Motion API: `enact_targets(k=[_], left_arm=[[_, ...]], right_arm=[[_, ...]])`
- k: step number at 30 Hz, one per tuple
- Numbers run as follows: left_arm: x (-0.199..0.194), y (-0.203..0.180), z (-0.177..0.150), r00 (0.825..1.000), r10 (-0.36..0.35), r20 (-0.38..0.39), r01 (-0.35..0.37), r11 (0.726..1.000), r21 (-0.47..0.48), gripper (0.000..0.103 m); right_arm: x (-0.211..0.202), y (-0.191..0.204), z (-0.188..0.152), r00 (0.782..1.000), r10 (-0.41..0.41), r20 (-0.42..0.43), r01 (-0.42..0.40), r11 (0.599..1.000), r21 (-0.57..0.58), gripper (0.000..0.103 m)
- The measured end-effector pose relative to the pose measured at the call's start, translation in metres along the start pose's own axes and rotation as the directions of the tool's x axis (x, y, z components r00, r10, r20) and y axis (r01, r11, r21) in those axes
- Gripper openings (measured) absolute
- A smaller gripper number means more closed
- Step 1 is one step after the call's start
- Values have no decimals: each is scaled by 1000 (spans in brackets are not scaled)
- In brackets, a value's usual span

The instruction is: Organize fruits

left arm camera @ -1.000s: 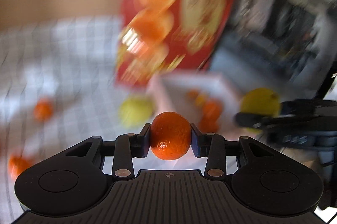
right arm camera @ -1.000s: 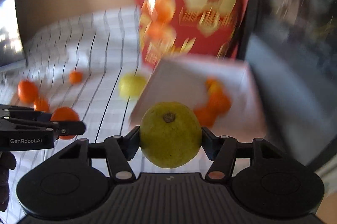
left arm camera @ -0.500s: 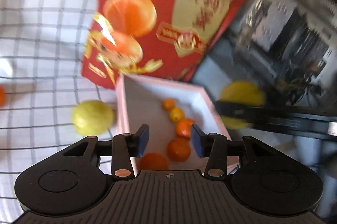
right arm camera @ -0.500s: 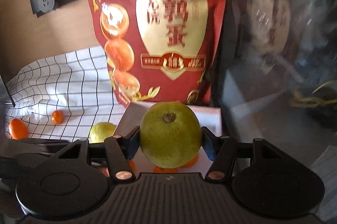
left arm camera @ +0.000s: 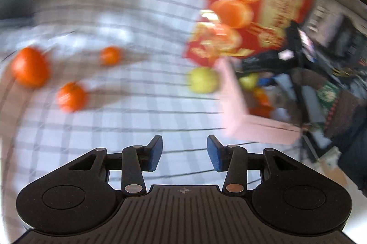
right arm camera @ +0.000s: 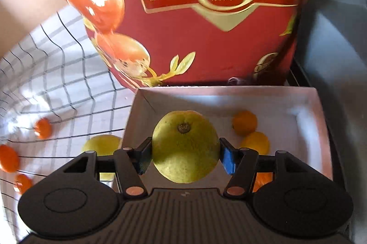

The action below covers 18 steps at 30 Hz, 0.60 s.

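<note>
Above the shallow white cardboard box (right arm camera: 305,106) I have the right gripper (right arm camera: 185,158) clamped on a large round yellow-green fruit (right arm camera: 185,146), its blue pads pressing both flanks and its stem scar facing my camera; the fruit hangs over the box's left half, clear of the floor as far as I can tell; inside the box, to the right, lie a small orange mandarin (right arm camera: 244,122) and a yellower one (right arm camera: 255,143) just beside it (another orange piece peeks out behind my right finger linkage); behind the box stands a tall red foil pouch printed with gold lettering (right arm camera: 206,26). Over the white black-checked tablecloth (left arm camera: 114,129) my left gripper (left arm camera: 184,153) carries nothing, its blue pads (left arm camera: 156,152) standing moderately apart with only cloth between them; in that blurred view three loose orange mandarins (left arm camera: 29,69) sit well to the left, and a second yellow-green fruit (left arm camera: 203,79) rests on the cloth just beside the box's outer wall.
</note>
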State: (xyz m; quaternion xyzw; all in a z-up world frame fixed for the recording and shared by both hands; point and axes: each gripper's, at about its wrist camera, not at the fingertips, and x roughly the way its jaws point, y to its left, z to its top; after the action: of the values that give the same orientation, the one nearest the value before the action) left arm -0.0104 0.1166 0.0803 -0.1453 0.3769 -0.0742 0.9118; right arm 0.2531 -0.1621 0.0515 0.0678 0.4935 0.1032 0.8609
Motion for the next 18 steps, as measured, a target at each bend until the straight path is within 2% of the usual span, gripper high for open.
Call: enact_targets(k=[4, 6, 11, 15, 18], left_arm=[[-10, 35, -6, 997, 80, 3, -79, 992, -96, 47], [-12, 44, -7, 996, 93, 7, -91, 990, -112, 47], [-16, 60, -13, 994, 105, -6, -105, 986, -130, 47], [-17, 69, -16, 991, 136, -11, -137, 981, -138, 47], [-19, 81, -17, 986, 167, -12, -166, 974, -154, 47]], right_arm=[[19, 6, -1, 999, -36, -30, 35, 999, -21, 60], [27, 6, -3, 997, -47, -55, 46, 999, -17, 60], [24, 13, -5, 998, -42, -41, 41, 999, -24, 63], [-5, 25, -8, 995, -87, 53, 91, 992, -83, 70], [-31, 44, -14, 976, -140, 169, 169, 970, -176, 77]])
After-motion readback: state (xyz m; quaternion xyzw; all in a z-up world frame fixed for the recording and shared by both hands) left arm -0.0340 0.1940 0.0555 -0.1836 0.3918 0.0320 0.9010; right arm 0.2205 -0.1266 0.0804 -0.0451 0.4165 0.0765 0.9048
